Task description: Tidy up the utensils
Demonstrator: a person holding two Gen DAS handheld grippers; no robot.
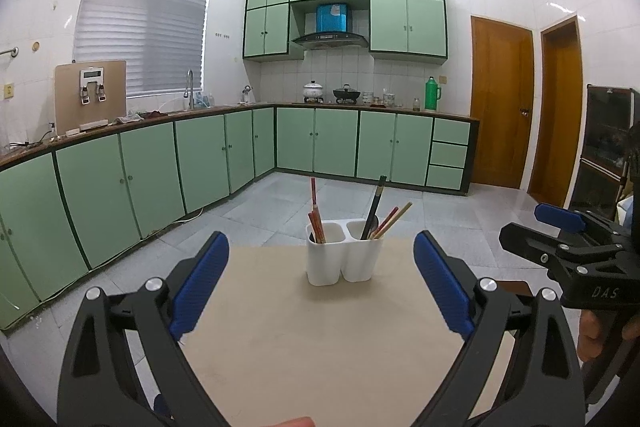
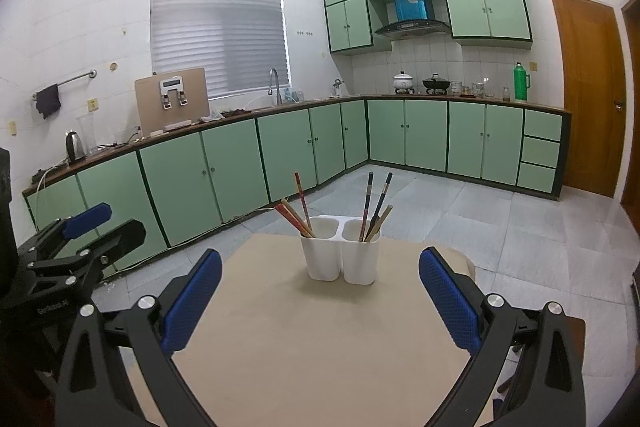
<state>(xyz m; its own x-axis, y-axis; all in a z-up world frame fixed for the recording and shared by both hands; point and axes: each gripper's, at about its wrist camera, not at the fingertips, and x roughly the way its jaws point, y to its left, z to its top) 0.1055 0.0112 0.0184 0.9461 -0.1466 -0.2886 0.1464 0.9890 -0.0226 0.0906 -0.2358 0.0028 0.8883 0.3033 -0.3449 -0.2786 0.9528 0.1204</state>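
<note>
A white two-compartment holder (image 1: 343,255) (image 2: 341,254) stands upright near the far edge of a beige table (image 1: 320,339) (image 2: 312,339). Its left cup holds red chopsticks (image 1: 315,217) (image 2: 298,213). Its right cup holds black, red and tan chopsticks (image 1: 380,215) (image 2: 376,209). My left gripper (image 1: 320,275) is open and empty, held back from the holder. My right gripper (image 2: 320,283) is open and empty, also short of the holder. The right gripper shows at the right edge of the left wrist view (image 1: 560,227); the left gripper shows at the left edge of the right wrist view (image 2: 88,227).
Green base cabinets (image 1: 160,163) (image 2: 240,155) run along the far walls with a sink, pots and a green thermos (image 2: 521,82) on the counter. Grey tiled floor (image 1: 400,203) lies beyond the table. Wooden doors (image 1: 500,103) stand at the right.
</note>
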